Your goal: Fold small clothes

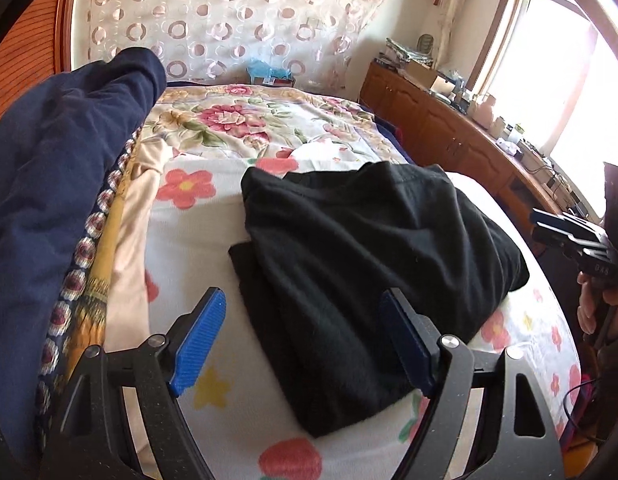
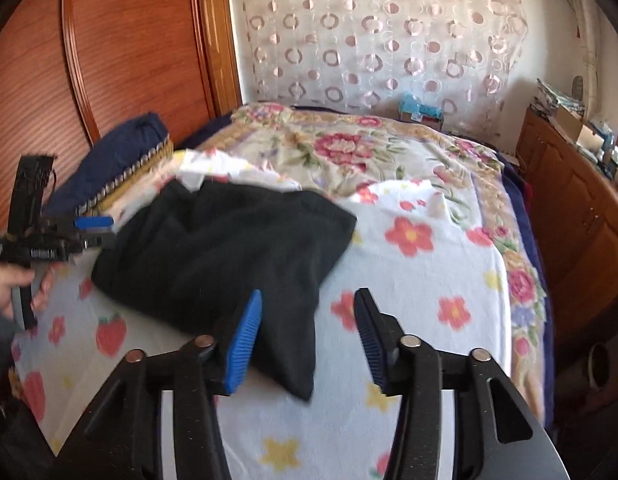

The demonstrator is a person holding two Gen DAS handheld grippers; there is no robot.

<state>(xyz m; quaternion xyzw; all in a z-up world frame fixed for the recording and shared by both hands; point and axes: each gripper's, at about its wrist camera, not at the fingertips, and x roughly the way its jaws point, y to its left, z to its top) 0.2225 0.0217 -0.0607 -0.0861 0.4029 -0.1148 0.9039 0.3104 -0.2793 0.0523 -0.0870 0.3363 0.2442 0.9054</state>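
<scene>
The left gripper (image 1: 305,340) is hovering wide open, holding nothing, with the black garment (image 1: 369,264) lying folded just ahead between its fingers on the floral blanket (image 1: 189,220). The right gripper (image 2: 309,340) is likewise gaping empty, the garment sitting ahead-left; beyond, a wooden headboard (image 2: 129,60) is standing.
</scene>
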